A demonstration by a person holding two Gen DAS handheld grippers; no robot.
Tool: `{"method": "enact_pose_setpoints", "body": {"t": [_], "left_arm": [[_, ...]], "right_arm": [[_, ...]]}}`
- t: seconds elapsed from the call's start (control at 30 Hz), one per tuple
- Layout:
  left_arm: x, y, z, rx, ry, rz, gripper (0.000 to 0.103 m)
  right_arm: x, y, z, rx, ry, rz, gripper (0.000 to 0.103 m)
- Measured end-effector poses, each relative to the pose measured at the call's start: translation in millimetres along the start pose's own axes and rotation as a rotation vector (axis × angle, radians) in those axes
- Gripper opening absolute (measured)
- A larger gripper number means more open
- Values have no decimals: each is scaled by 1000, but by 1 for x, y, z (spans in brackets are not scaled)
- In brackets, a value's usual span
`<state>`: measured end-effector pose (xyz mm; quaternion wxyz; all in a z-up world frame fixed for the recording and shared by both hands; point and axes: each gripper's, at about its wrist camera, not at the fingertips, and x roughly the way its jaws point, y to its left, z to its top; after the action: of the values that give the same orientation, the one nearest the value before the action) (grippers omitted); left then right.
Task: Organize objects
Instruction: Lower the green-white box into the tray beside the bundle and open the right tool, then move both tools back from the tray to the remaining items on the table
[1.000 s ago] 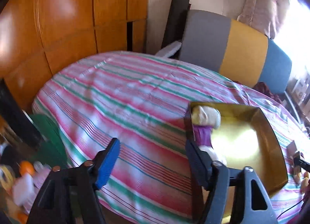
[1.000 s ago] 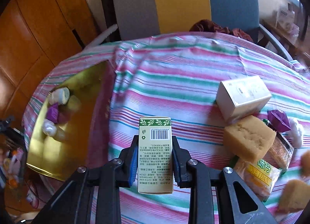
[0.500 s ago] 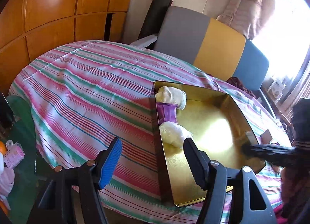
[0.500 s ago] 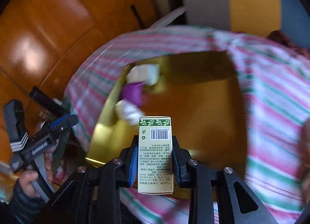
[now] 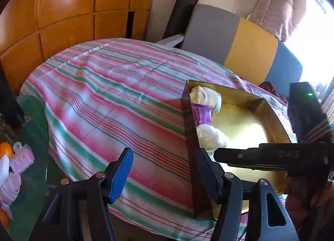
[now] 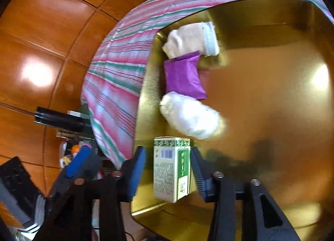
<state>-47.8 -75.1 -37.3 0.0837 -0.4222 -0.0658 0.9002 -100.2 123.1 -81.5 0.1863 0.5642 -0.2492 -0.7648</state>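
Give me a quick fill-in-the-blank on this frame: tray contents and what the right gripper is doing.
1. The green-and-white box stands inside the ____ tray.
2. The right gripper has just been opening; its pads now stand ____ the box, a gap on each side.
3. Between the cream sock and the fluffy white item lies a ____ packet.
4. The left gripper holds ____.

Missing words: gold; clear of; purple; nothing

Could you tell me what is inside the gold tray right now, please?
Along the gold tray's left wall lie a cream sock, a purple packet, a white fluffy bundle and a green-and-white box. Its near corner is hidden by the right tool.
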Motion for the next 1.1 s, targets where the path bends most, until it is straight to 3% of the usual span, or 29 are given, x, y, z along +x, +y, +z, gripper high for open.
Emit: {"method": "enact_pose_setpoints", "body": {"t": [0.1,0.37,0.63,0.87,1.1], "left_arm": [[-1,-2,-2,9,-1,-4,63],[-27,-23,1,73,-111,65,62],[-38,-48,-1,142,-126,50,62],[-37,-77,-10,216,-105,13,62],[-34,-116,-15,316,-82,-58,62]], "right_arm": [[-9,4,-7,-49,-19,-31,52],[-51,11,-29,-186,-186,-184,83],[-107,-1,-55,-258,-360,-349,85],[-149,-41,-71,-169,-426,-405,85],[-208,-105,-94,-25,-496,-495,85]]}}
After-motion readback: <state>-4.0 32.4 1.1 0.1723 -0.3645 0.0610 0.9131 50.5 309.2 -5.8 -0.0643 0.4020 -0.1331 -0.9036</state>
